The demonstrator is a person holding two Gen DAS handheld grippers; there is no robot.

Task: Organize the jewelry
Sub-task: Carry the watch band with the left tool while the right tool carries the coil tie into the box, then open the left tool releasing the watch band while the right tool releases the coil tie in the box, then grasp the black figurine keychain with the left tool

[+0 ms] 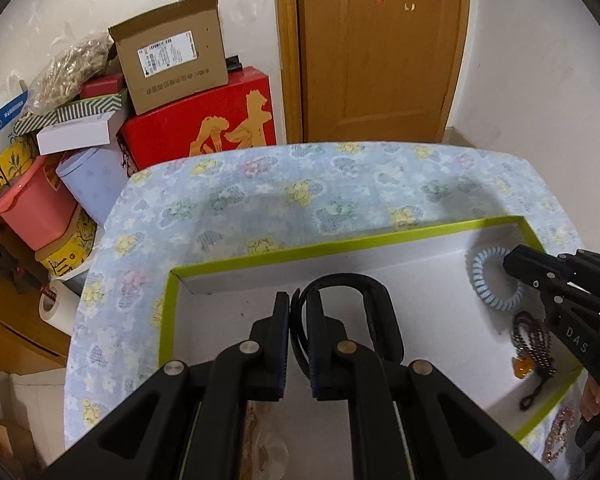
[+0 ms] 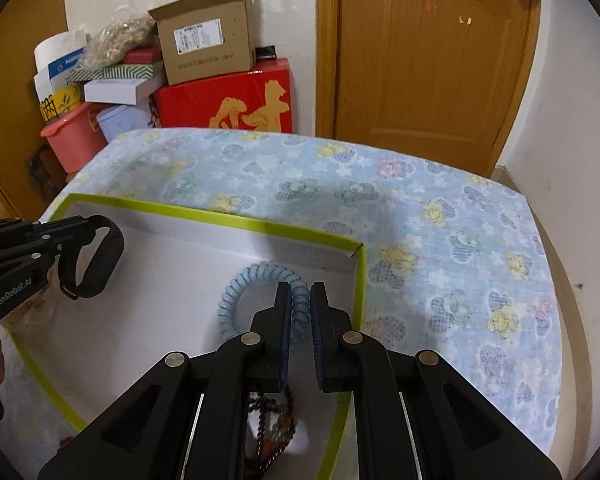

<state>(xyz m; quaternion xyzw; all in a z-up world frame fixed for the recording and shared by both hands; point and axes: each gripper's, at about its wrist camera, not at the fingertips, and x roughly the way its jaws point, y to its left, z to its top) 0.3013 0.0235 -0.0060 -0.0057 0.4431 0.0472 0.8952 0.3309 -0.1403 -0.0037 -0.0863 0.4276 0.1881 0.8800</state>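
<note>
Printed cloth (image 1: 300, 192) under a matt cardboard tray (image 1: 380, 236).

soft indoor light, strong fisheye bend

both views are evenly lit and fairly bright, with no harsh glare. broad soft shadows fall across the flowered tablecloth (image 1: 300, 196) near its far edge. the door (image 2: 432, 60) and walls bow outward, black vignette fills the corners, and fine detail looks slightly soft.

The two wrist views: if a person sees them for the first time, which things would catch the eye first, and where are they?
First, the white box with a green rim on the flowered tablecloth, with both grippers over it. The left gripper is shut on a black band, and the right gripper is shut on a pale blue spiral hair tie. Behind the table, a red box with gold figures stands out.
</note>
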